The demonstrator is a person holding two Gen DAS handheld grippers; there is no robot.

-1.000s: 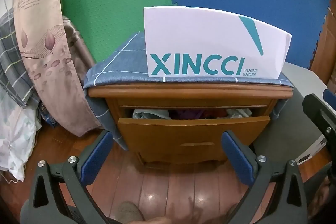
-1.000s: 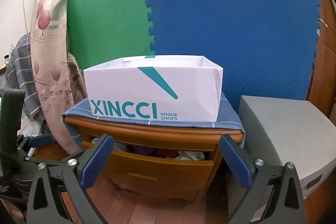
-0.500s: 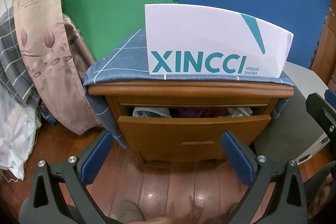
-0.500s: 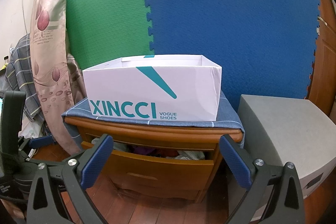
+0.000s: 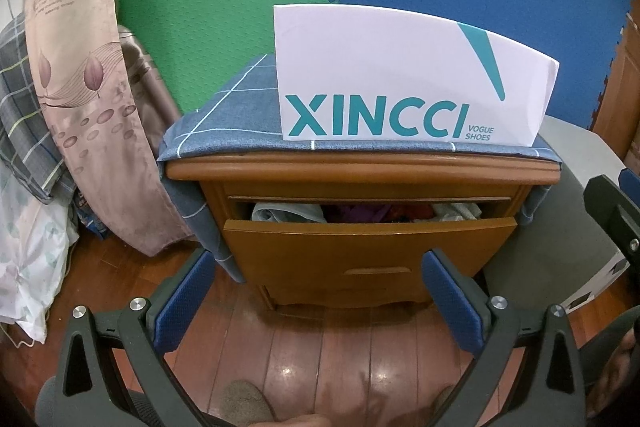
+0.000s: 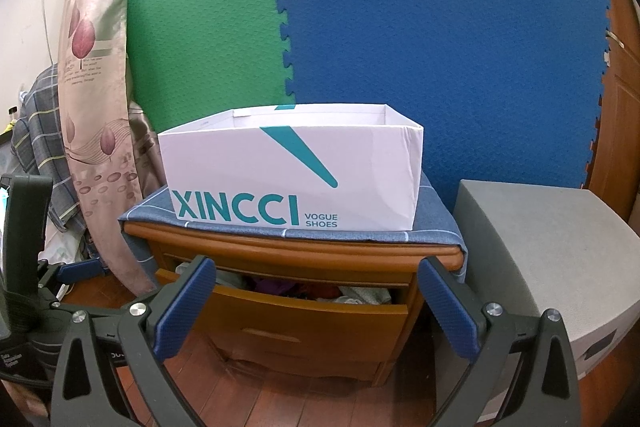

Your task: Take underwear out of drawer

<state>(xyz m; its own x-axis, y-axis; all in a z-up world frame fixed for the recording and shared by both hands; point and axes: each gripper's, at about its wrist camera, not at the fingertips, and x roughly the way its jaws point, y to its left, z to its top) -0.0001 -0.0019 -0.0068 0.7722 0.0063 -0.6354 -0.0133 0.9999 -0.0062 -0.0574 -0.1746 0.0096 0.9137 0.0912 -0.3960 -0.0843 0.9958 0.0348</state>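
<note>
A wooden nightstand has its top drawer (image 5: 368,239) partly pulled out; it also shows in the right wrist view (image 6: 304,315). Folded underwear (image 5: 288,213) in pale blue, purple and red fills the drawer (image 6: 280,285). My left gripper (image 5: 320,279) is open and empty, low in front of the drawer, apart from it. My right gripper (image 6: 316,287) is open and empty, higher and to the right, also short of the drawer. The drawer's depth is hidden.
An open white XINCCI shoe box (image 6: 296,175) stands on a blue checked cloth (image 5: 224,115) on the nightstand top. A grey block (image 6: 552,251) stands right of it. Curtain (image 5: 80,67) and bedding hang at left. Wooden floor (image 5: 320,355) lies below.
Both views have shifted only slightly; the left gripper has drifted a little. Both grippers stay open and the drawer has not moved.
</note>
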